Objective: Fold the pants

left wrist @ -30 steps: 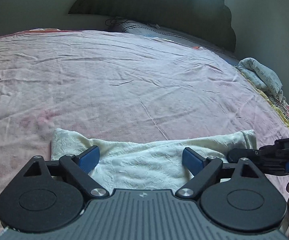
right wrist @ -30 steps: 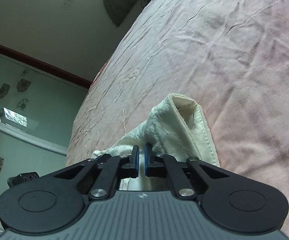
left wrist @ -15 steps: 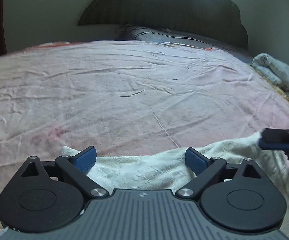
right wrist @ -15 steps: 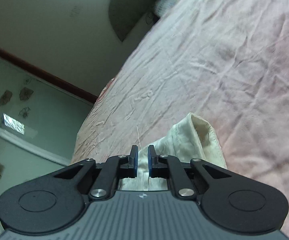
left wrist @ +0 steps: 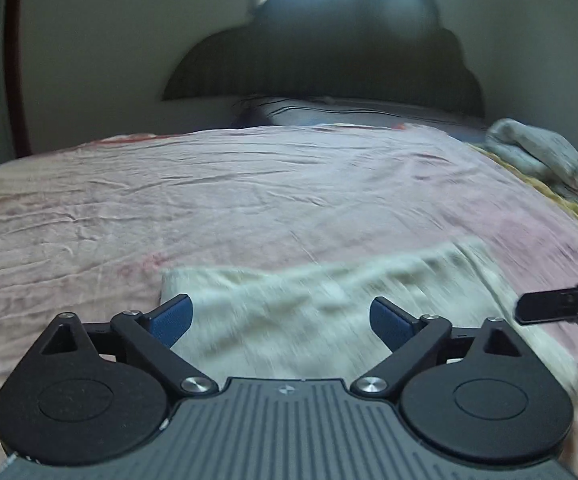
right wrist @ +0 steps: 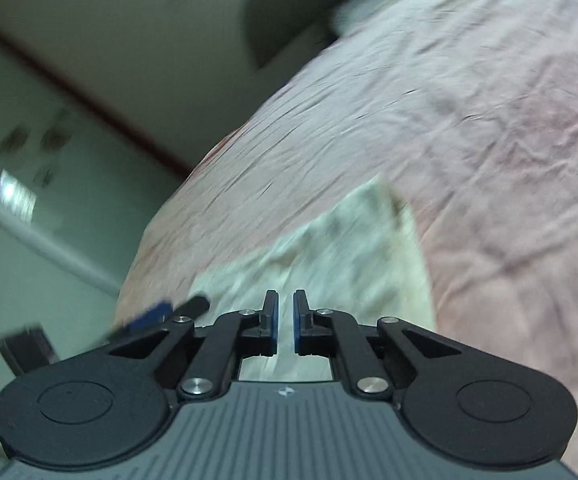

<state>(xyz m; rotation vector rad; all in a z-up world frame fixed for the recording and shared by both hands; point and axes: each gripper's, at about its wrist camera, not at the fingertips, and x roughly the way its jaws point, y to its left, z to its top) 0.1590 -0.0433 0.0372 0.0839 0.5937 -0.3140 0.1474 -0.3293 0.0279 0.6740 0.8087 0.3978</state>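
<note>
The cream pants (left wrist: 321, 300) lay as a folded rectangle on the near part of the pink bedsheet (left wrist: 249, 200), their far edge running roughly straight across and their right end reaching toward the bed's right side. A second before, the right end had been bunched and lifted where the right gripper (right wrist: 285, 320) pinched it; now that end lay flat on the sheet, and both wrist views had pulled back and upward from the cloth. The right gripper's jaws stood nearly together with only a thin gap, and nothing showed between the pads. The left gripper (left wrist: 281, 320) hung above the near edge of the pants with its jaws spread wide, empty. Judged from this, the fold had been laid down and released, and the task looked close to done; a last smoothing might remain. Beyond lay a dark headboard (left wrist: 329, 60), a pillow (left wrist: 349, 114) and a crumpled patterned cloth (left wrist: 537, 152) at the far right.
</note>
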